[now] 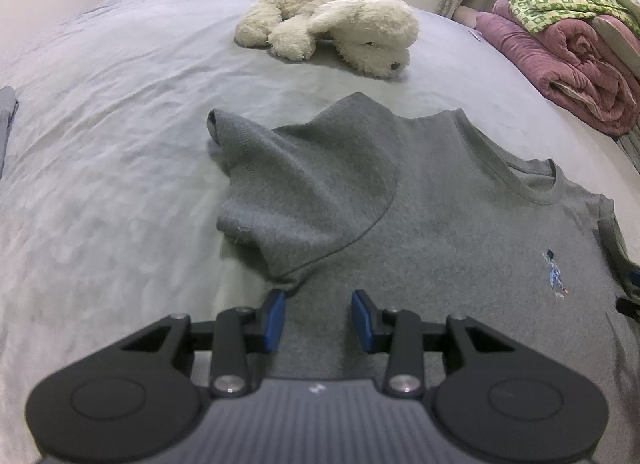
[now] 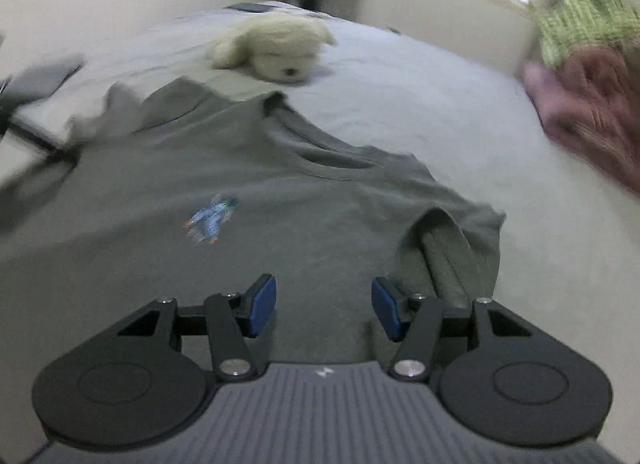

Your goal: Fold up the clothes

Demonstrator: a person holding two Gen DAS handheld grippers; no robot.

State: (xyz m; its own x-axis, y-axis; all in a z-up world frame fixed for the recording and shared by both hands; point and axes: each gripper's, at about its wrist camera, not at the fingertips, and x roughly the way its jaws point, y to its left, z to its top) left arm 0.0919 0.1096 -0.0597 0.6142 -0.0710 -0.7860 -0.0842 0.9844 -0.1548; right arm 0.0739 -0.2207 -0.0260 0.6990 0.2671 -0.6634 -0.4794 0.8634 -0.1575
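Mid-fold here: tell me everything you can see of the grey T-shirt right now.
The grey T-shirt lies front up on the pale bedsheet, a soft knit with a ribbed crew neck and a small blue embroidered emblem on the chest. One short sleeve is rumpled and partly raised; the other sleeve is folded onto the body. The open left gripper and open right gripper are over the shirt, holding nothing.

Soft, even room light is seen in both views, with only faint shadows on the bed (image 1: 100,112). The left wrist view is sharp. The right wrist view is smeared by blur, most around the toy dog (image 2: 276,48). Edges are bent and darkened at the corners.
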